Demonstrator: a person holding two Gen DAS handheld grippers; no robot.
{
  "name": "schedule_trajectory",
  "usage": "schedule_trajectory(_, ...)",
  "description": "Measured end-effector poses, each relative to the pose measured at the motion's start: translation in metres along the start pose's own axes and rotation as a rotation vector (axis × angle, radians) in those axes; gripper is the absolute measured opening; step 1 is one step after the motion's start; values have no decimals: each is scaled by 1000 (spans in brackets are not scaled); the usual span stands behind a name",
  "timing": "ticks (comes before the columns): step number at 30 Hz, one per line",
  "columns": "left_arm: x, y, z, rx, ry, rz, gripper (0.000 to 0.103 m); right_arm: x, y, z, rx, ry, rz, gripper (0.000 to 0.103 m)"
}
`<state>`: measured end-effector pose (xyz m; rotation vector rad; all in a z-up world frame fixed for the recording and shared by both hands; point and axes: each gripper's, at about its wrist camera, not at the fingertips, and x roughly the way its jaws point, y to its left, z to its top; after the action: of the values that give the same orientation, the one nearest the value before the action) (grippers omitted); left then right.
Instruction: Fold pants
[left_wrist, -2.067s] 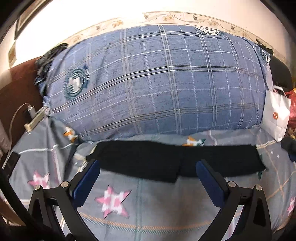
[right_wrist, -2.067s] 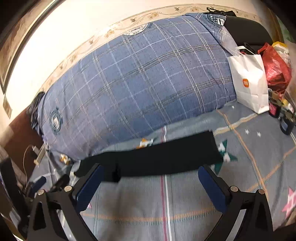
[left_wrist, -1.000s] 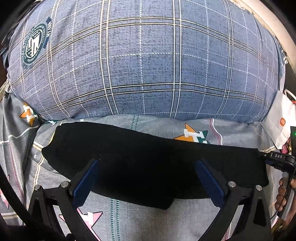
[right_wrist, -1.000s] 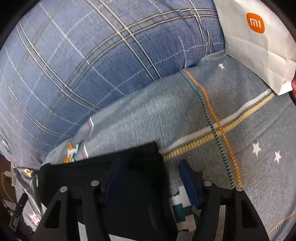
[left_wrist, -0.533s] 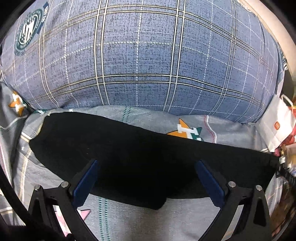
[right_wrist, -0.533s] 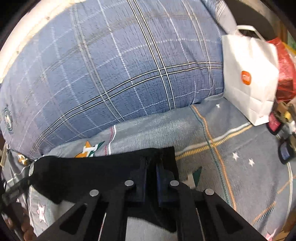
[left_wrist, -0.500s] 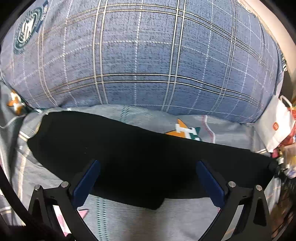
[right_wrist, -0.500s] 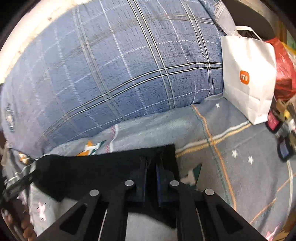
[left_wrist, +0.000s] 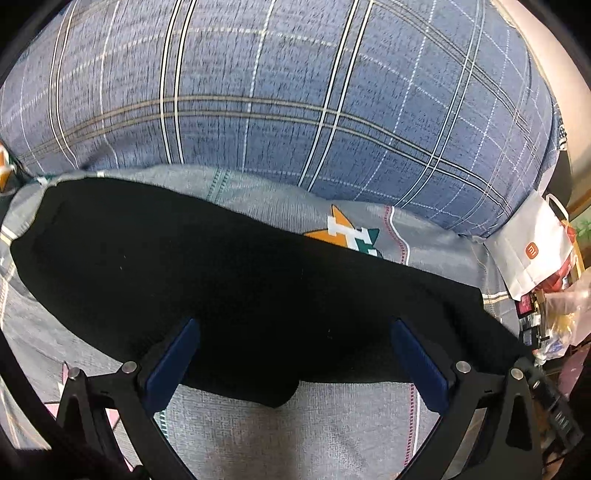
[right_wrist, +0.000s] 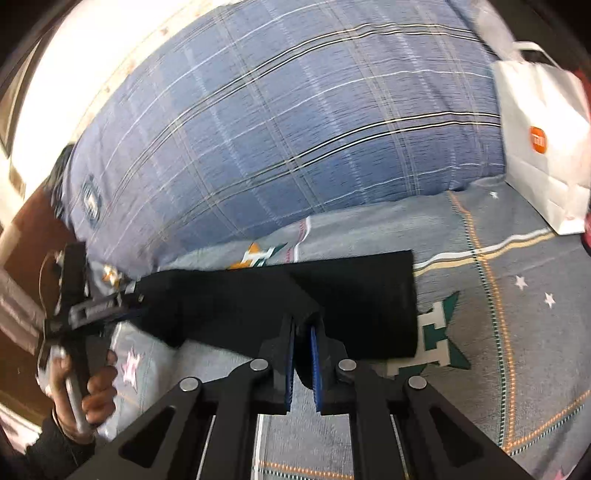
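Black pants (left_wrist: 236, 280) lie as a long flat strip across the grey star-print bedsheet (left_wrist: 332, 424), just in front of the blue plaid pillow (left_wrist: 295, 96). The step in hand appears to be the lengthwise fold: one end is being taken up for carrying toward the other. The right gripper (right_wrist: 303, 354) has its jaws drawn together on a raised pinch of the black fabric near the right-hand end of the strip; cloth sits between the blue pads and the edge is lifted off the sheet. The left gripper (left_wrist: 295, 354) stands wide open over the middle of the strip, its blue pads (left_wrist: 173, 362) above the cloth and gripping nothing. In the right wrist view, a hand (right_wrist: 88, 387) holds that left tool at the strip's far end. A white paper bag (right_wrist: 543, 147) stands at the right, clear of the work. The next move, by my judgement, calls for the left jaws to close on the near edge so both ends travel evenly; a one-sided lift risks a skewed fold.
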<state>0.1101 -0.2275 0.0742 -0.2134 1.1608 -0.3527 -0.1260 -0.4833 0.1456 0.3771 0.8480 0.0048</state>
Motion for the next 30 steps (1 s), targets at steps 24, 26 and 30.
schedule_trajectory(24,58,-45,26,-183,217,-29,102,-24,-6,-44,-105,93,110,7)
schedule_trajectory(26,64,-48,26,-195,194,51,90,-26,-13,-45,-97,91,117,7)
schedule_trajectory(30,61,-49,17,-183,172,212,18,-18,-19,-43,-93,119,81,7)
